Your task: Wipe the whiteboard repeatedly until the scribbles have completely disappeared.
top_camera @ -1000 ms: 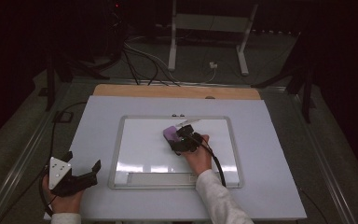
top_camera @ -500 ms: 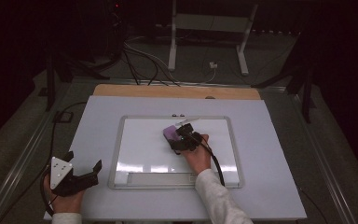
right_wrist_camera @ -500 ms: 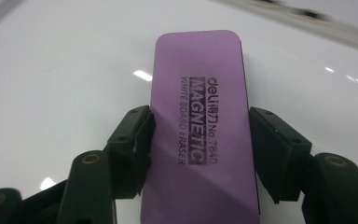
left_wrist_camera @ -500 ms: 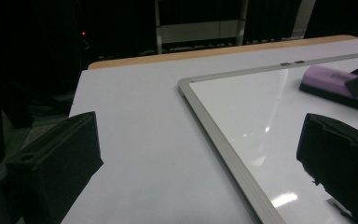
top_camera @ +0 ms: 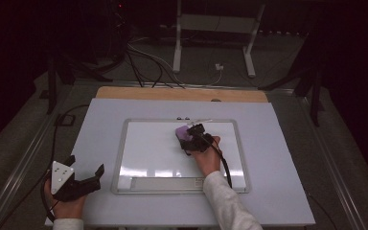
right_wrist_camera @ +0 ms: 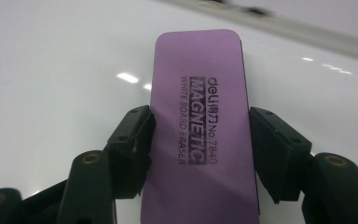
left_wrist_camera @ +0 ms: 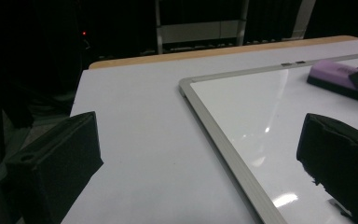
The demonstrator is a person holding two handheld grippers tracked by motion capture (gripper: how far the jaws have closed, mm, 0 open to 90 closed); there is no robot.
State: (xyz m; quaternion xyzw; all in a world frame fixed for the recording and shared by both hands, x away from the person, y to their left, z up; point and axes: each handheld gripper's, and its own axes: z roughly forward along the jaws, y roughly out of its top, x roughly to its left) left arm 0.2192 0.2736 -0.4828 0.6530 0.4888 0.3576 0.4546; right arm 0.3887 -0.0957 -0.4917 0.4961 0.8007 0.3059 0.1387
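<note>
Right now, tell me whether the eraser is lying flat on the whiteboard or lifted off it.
Flat. The purple eraser rests on the whiteboard, printed side up, with the right gripper clamped on its two long sides.

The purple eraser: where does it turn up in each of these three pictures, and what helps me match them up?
High view: the purple eraser lies on the whiteboard, centre, clamped by the right gripper.
Left gripper view: far right, upper part, lying flat on the board.
Right gripper view: centre, upright in the picture, printed top up, between the two jaws.
Shared landmark: the whiteboard's silver frame.
</note>
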